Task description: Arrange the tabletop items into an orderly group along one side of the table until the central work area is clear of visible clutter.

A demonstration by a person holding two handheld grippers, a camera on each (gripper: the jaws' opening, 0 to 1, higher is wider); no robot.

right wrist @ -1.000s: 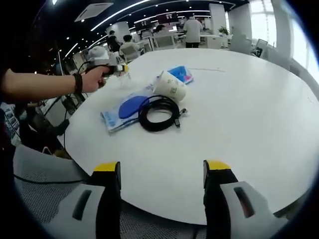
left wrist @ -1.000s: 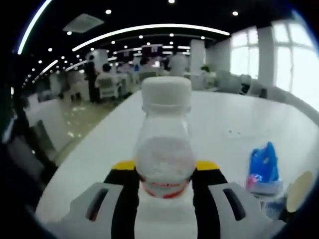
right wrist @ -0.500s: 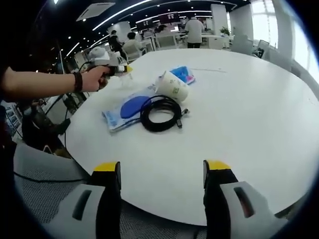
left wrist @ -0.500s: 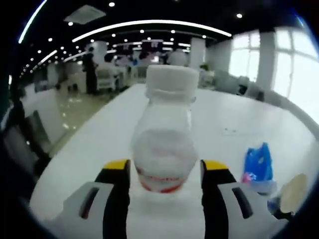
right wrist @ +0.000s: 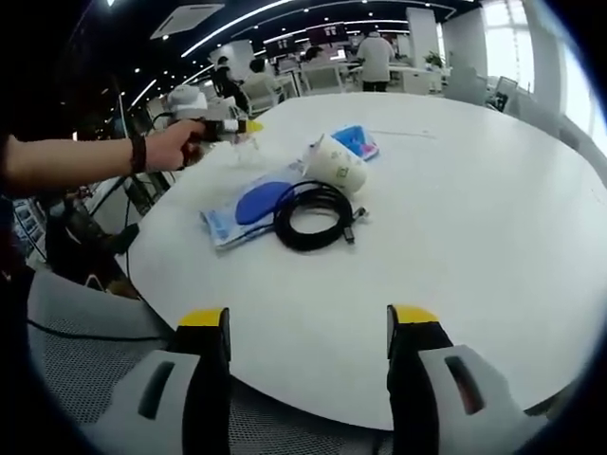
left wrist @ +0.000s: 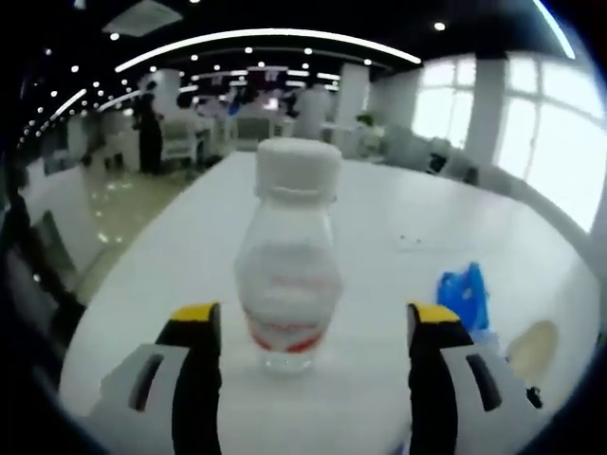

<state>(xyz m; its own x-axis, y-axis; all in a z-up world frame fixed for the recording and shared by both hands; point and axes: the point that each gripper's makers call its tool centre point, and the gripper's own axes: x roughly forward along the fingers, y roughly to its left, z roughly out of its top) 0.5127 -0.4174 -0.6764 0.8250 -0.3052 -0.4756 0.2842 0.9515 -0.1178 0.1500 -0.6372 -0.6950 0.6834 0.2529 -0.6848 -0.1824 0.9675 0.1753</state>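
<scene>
Clear plastic with a white cap and a red band low on its body, the bottle (left wrist: 288,284) stands upright on the white surface (left wrist: 379,313), long axis vertical, cap up. It sits between the yellow-tipped jaws of the left hand-held gripper (left wrist: 316,332), which are spread wide, with a gap showing on either side of the bottle, so this gripper is released. To the right of the bottle lie a blue packet (left wrist: 464,294) and, nearer the edge of the view, a pale round cup (left wrist: 533,343) lying on its side with its mouth toward the camera. In the right gripper view the right hand-held gripper (right wrist: 308,334) is also released, jaws apart over bare surface (right wrist: 455,218) near its edge. Far across from it, a hand (right wrist: 175,147) holds the left gripper at the bottle (right wrist: 245,144). Right of the bottle lie the tipped cup (right wrist: 334,163), the blue packet (right wrist: 356,140), a flat blue-and-white pouch (right wrist: 242,209) and a coiled black cable (right wrist: 315,215), the cable overlapping the pouch's edge.
</scene>
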